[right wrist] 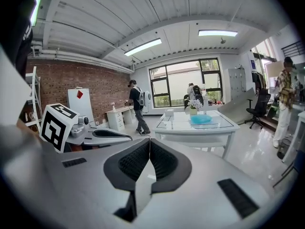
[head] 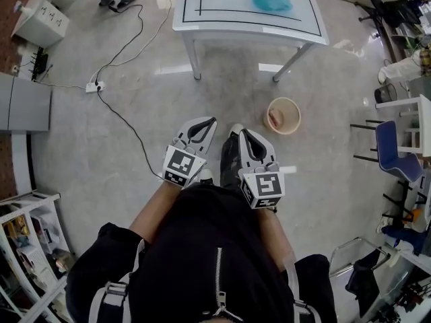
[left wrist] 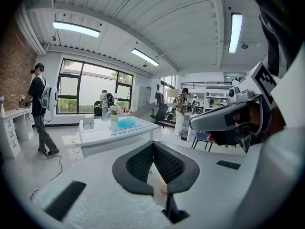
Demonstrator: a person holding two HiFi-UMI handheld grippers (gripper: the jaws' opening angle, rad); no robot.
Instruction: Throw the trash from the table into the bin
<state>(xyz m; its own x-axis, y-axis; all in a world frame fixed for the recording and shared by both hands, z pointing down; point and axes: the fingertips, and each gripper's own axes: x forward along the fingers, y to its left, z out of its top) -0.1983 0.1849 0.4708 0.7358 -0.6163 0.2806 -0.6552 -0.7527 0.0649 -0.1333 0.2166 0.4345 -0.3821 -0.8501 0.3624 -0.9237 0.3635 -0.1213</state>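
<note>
Blue crumpled trash lies on the white glass-topped table. Just off the table's near right leg stands a round beige bin (something pale inside). Farther from the table, the left gripper and right gripper hang side by side, jaws pressed together, empty.

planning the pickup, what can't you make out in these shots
Table: far end cut off by the head view's top edge.
Blue thing on the table: too small in every view to identify.
Bin: what lies inside is too small to tell in the head view.
</note>
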